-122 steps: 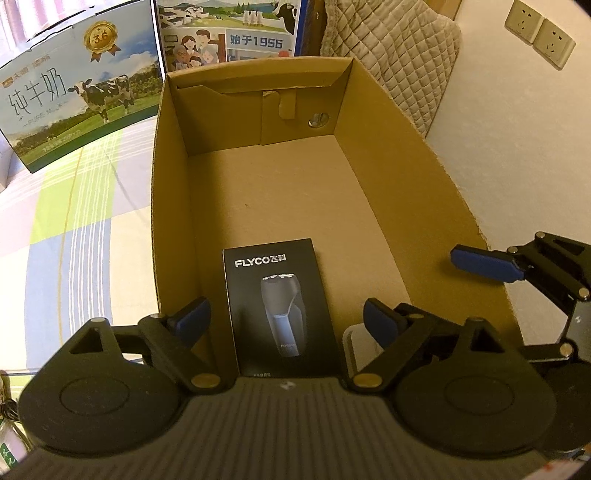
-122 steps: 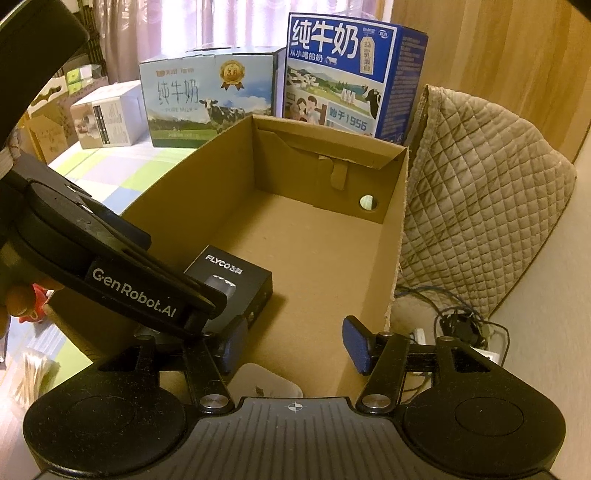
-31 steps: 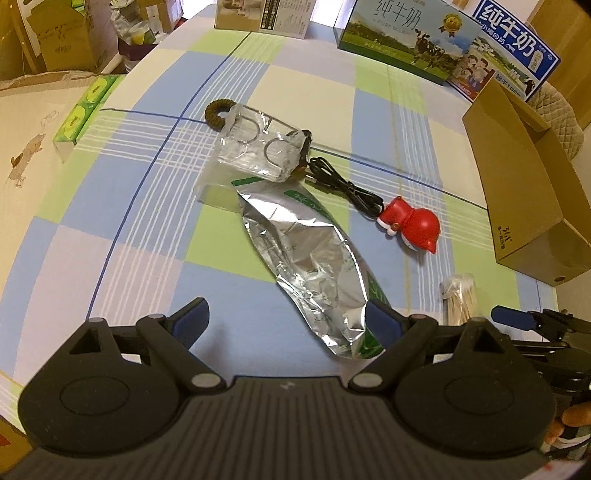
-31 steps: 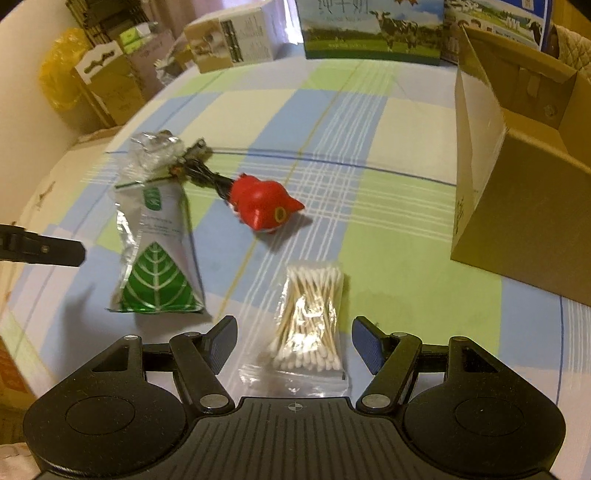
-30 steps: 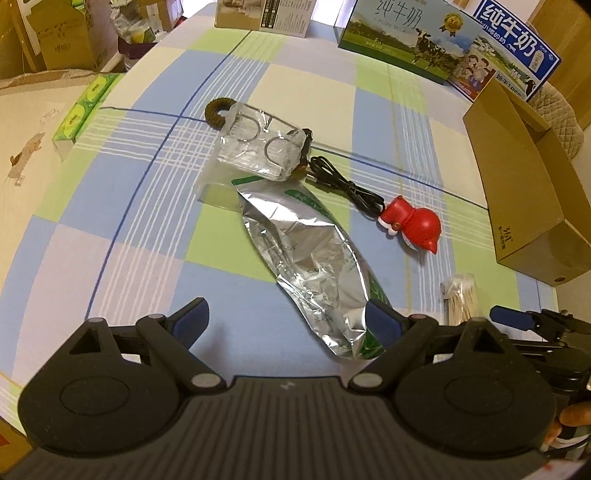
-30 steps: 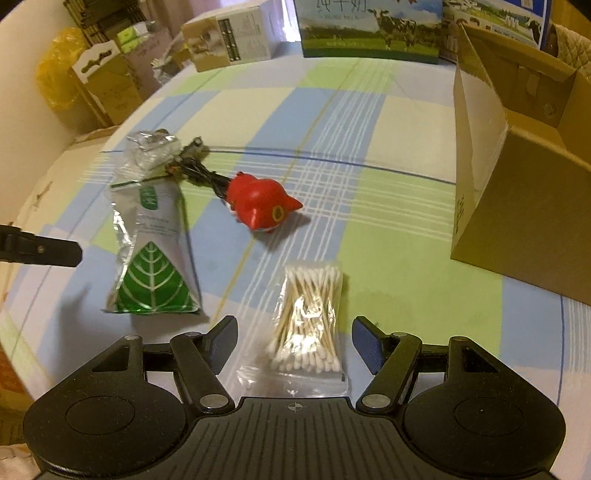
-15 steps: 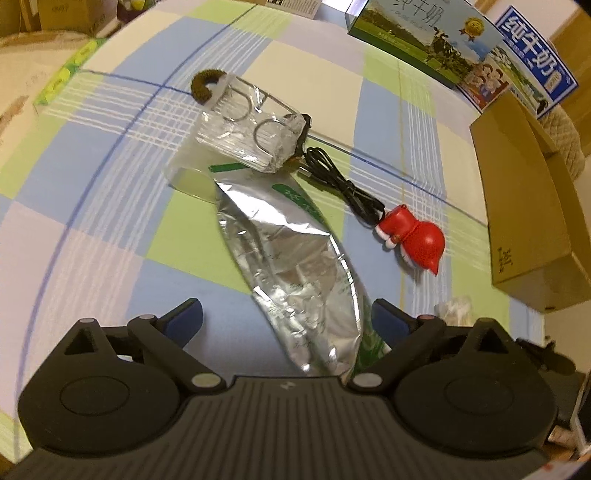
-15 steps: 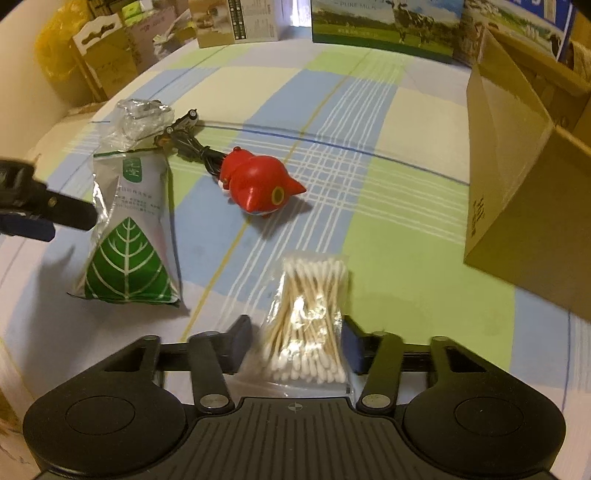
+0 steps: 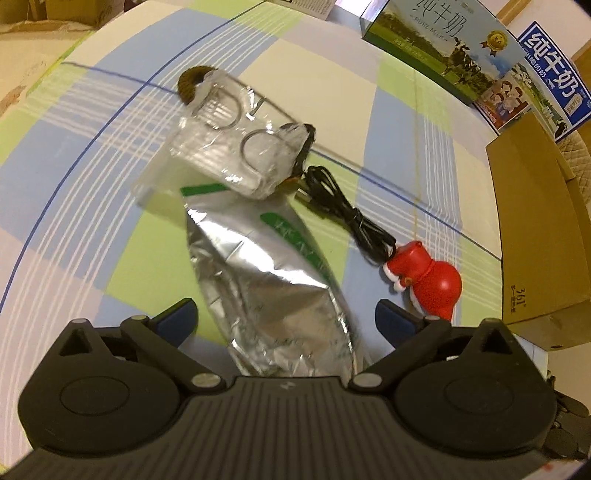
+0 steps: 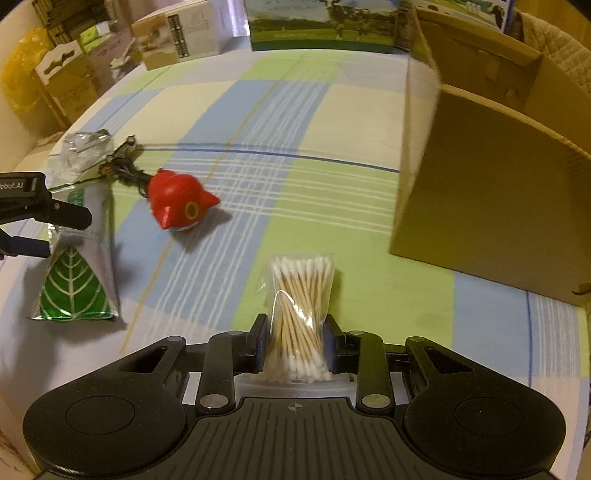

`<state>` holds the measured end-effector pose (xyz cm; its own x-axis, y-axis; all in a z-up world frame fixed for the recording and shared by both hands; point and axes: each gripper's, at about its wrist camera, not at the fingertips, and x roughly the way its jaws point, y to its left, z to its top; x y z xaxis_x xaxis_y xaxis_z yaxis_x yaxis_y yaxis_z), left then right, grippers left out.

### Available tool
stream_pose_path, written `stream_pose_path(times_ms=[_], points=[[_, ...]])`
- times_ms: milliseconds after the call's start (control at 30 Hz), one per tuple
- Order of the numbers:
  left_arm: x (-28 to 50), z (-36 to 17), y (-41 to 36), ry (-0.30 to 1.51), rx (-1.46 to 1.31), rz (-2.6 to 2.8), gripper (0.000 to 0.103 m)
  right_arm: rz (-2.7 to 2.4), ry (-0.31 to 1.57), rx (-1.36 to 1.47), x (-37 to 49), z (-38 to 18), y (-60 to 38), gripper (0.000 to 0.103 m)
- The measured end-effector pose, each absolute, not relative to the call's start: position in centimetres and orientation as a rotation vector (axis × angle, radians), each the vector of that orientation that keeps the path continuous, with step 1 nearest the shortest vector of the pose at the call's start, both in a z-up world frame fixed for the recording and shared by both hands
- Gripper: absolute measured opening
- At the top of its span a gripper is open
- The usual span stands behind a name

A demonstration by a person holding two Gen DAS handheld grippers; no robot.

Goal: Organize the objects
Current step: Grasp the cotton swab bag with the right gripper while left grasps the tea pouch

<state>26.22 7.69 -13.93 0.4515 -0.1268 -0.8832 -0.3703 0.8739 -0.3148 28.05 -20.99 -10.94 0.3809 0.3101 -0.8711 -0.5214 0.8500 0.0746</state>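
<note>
My right gripper [image 10: 295,345] is shut on a clear bag of cotton swabs [image 10: 300,302] that lies on the checked cloth. My left gripper [image 9: 284,317] is open, one finger on each side of the near end of a silver foil pouch [image 9: 273,280]; in the right wrist view the same pouch [image 10: 79,273] shows a green leaf. A red bird toy [image 9: 424,282] [image 10: 179,205] lies beside a black cable [image 9: 343,214]. A clear plastic packet [image 9: 236,155] and a brown hair tie [image 9: 192,79] lie beyond the pouch. The open cardboard box [image 10: 491,177] [image 9: 535,236] stands at the right.
Milk cartons [image 9: 476,55] stand along the far edge of the table. A small white box [image 10: 181,33] and stacked cartons [image 10: 66,74] are at the far left. The left gripper's fingers [image 10: 70,216] reach in over the pouch in the right wrist view.
My right gripper closed on the bag of cotton swabs. My left gripper moved forward and down over the silver pouch, staying open.
</note>
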Motion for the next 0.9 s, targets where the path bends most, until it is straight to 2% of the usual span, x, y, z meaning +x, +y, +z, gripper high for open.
stream_pose_path(times_ms=[33,133,200,500,667,767,833,900], points=[[26.3,-13.9,7.4,1.102,-0.498,0.154,0.097,0.541,1.055,-0.224,28.1,-10.9,-21.1,0.027],[26.4,-13.8,6.4,1.097,-0.425,0.147,0.082,0.550,1.049,-0.235,28.0,-10.9,-21.2,0.027],[26.4,-13.7,5.9,1.088,-0.386,0.128,0.069,0.555,1.045,-0.242,27.9,-11.1,-21.1,0.027],[24.4,-12.7,4.8,1.135,-0.316,0.015,0.048,0.585,1.033,-0.262,27.6,-11.1,-21.2,0.027],[23.0,-12.0,4.0,1.187,-0.240,-0.046,0.048,0.597,1.031,-0.274,27.2,-11.1,-21.6,0.027],[23.1,-12.9,3.7,1.218,-0.254,-0.029,0.061,0.602,1.032,-0.276,27.1,-11.1,-21.8,0.027],[23.5,-13.7,3.5,1.230,-0.270,-0.006,0.067,0.603,1.034,-0.277,27.0,-11.1,-22.0,0.027],[23.9,-13.7,2.8,1.215,-0.242,0.006,0.066,0.608,1.031,-0.282,26.9,-11.1,-22.1,0.027]])
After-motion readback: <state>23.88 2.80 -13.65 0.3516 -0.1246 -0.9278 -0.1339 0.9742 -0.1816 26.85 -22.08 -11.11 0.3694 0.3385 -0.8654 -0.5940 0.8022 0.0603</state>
